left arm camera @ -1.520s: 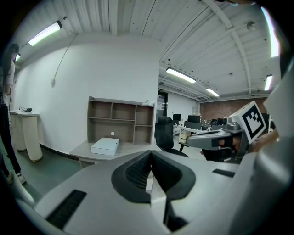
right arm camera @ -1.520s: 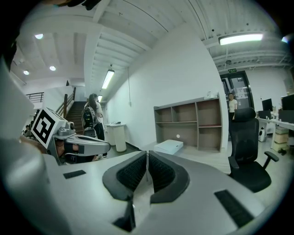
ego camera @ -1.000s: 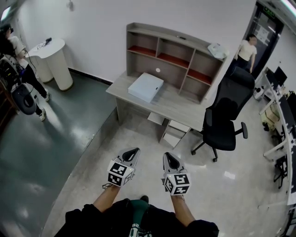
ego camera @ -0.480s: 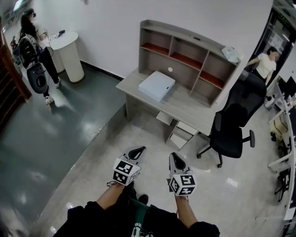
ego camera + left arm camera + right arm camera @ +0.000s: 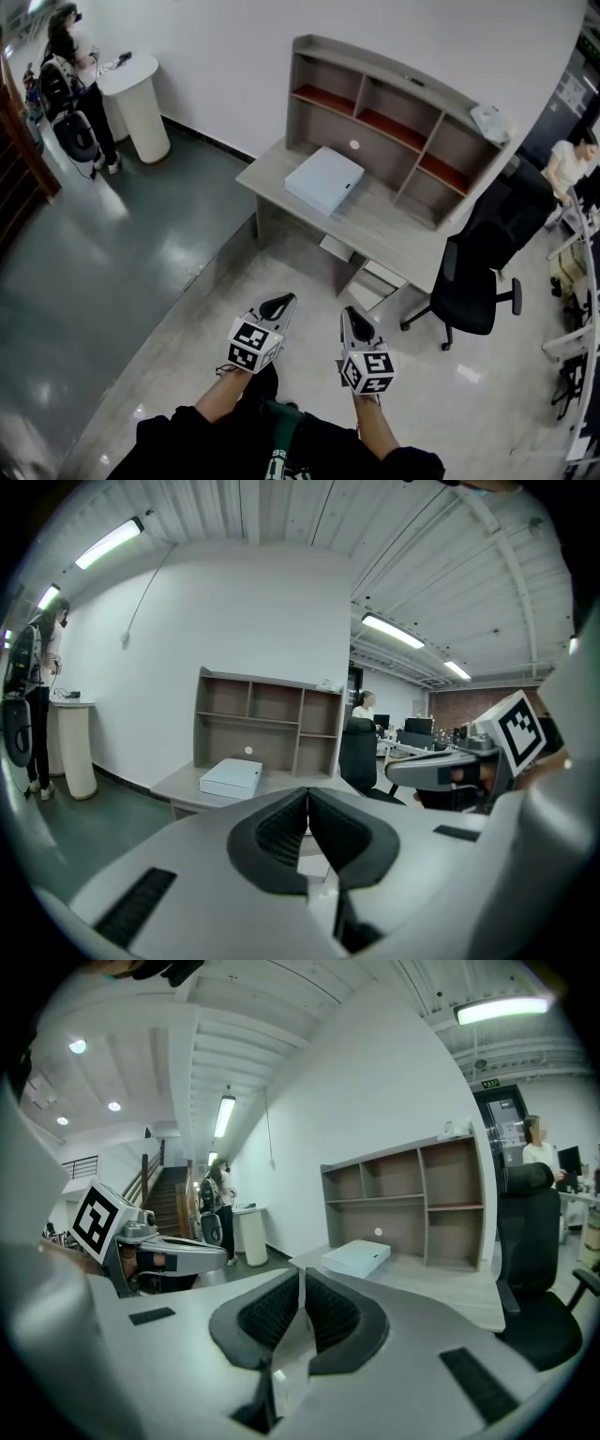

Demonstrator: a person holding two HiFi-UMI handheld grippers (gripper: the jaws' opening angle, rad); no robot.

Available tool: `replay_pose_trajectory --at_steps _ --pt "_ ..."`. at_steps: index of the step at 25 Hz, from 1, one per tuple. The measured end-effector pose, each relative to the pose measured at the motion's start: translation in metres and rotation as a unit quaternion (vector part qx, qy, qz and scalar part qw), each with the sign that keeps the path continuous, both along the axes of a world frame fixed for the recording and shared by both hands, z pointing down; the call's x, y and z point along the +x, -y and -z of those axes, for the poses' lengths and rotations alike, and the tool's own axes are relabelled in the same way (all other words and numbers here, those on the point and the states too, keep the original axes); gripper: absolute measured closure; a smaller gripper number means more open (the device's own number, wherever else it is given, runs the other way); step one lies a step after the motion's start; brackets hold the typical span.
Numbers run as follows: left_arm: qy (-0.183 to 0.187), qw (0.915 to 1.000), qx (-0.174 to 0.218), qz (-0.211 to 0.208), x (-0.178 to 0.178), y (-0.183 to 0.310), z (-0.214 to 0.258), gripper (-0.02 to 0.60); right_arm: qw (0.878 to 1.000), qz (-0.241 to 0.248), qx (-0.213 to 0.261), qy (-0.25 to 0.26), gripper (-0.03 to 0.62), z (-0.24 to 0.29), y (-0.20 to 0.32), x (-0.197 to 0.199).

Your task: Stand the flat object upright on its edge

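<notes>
A flat white box (image 5: 323,180) lies on its broad face on the grey desk (image 5: 394,230), near the desk's left end; it also shows in the left gripper view (image 5: 231,777) and the right gripper view (image 5: 357,1257). My left gripper (image 5: 281,300) and right gripper (image 5: 345,311) hang side by side over the floor, well short of the desk, both pointing toward it. Both are shut with nothing between the jaws, as the closed pads show in the left gripper (image 5: 307,794) and right gripper (image 5: 300,1274) views.
A shelf hutch (image 5: 394,112) stands along the back of the desk. A black office chair (image 5: 478,272) sits at its right end and a drawer unit (image 5: 370,281) below. A white round pedestal (image 5: 141,103) and a person (image 5: 70,84) are far left.
The desk and box have slid rightward in the head view and come a little nearer. Both grippers stay shut and side by side. The person at the left now stands by the pedestal.
</notes>
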State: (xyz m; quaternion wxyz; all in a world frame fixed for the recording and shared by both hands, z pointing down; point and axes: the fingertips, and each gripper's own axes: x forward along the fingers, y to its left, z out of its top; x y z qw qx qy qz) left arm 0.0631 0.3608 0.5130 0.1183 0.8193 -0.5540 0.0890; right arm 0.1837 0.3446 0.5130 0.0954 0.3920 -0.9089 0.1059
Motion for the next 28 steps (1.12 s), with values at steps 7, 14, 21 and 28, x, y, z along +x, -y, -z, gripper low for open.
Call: replay_pose_trajectory --at_steps 7,14,21,28 --pt "-0.005 0.9999 -0.001 -0.013 -0.049 0.092 0.002 0.569 1.000 -0.010 -0.001 -0.004 0.557 0.005 0.094 -0.054" --pt "-0.004 0.9997 -0.005 -0.024 -0.108 0.172 0.009 0.569 1.000 -0.030 -0.006 -0.002 0.559 0.009 0.179 -0.115" --pt "-0.011 0.9992 -0.018 -0.034 -0.141 0.228 0.004 0.569 0.999 -0.045 -0.011 -0.004 0.557 0.009 0.232 -0.140" --pt "-0.007 0.9984 -0.017 -0.053 -0.147 0.302 -0.002 0.569 0.998 -0.066 -0.018 0.000 0.557 -0.005 0.299 -0.143"
